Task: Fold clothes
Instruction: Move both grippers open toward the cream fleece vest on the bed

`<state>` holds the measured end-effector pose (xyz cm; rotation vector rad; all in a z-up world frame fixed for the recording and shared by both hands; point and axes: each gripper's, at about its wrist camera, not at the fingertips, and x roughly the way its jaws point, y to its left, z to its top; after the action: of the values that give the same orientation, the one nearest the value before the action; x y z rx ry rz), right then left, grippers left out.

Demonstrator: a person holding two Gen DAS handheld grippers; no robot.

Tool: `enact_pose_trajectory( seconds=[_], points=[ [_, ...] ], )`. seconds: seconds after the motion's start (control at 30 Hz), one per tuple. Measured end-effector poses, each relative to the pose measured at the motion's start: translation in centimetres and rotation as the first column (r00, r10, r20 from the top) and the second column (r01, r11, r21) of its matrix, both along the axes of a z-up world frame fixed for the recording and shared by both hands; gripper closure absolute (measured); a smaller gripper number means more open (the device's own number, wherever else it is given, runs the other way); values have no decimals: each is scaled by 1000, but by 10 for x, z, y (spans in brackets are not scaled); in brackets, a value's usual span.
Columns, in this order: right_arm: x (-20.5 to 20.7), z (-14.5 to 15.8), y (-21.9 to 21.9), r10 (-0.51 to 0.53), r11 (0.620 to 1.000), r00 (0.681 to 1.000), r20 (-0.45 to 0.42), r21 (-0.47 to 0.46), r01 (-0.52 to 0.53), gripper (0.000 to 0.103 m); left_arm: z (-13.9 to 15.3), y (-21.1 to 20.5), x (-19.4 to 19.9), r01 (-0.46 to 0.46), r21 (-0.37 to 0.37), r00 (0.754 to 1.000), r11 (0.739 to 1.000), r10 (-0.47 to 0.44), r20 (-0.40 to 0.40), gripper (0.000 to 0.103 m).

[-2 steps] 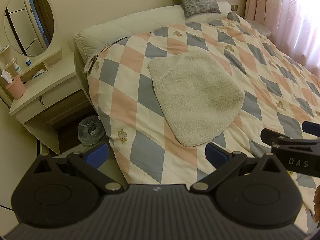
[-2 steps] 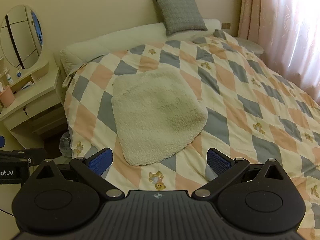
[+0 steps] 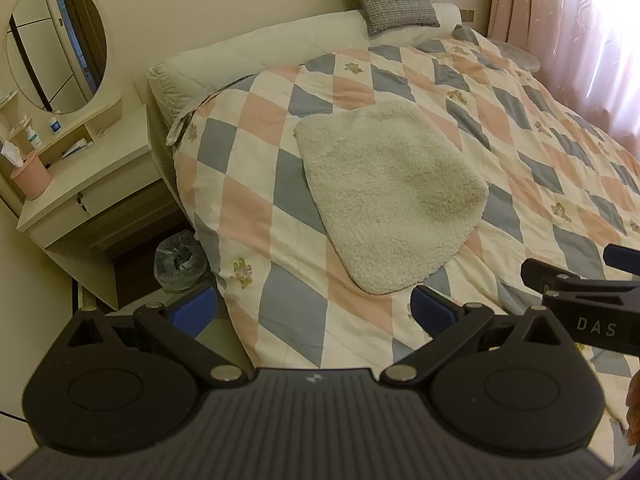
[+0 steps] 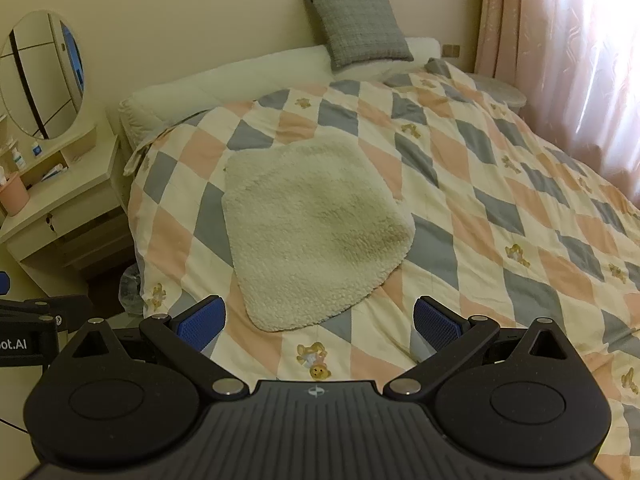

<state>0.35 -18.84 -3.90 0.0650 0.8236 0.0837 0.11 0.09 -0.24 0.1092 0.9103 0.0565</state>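
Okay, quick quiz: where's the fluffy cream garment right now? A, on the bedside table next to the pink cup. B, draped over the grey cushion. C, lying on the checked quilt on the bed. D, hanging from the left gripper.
C: the fluffy cream garment lies flat on the checked quilt, with both grippers open and empty in front of it.

Materials and surface finish

Fleece garment: rough, nubby cloth. Quilt: smooth stitched cotton. Right gripper: matt black plastic, textured blue pads.

Checked quilt, grey cushion, oval mirror
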Motion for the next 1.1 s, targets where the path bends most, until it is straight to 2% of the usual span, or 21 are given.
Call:
enact_pose_trajectory(
  seconds=[0.17, 0.8, 1.1],
  points=[
    [4, 3, 6, 0, 1000, 1000, 5, 3, 0, 0, -4, 2, 2, 2, -8, 1000, 1000, -2, -18, 1],
    [-11, -9, -21, -29, 999, 1000, 3, 39, 29, 0, -14, 4, 1, 31, -31, 996, 999, -34, -81, 1],
    [-13, -24, -18, -42, 998, 999, -6, 41, 42, 0, -41, 30, 4, 28, -100, 990, 995, -41, -132, 1]
  ],
)
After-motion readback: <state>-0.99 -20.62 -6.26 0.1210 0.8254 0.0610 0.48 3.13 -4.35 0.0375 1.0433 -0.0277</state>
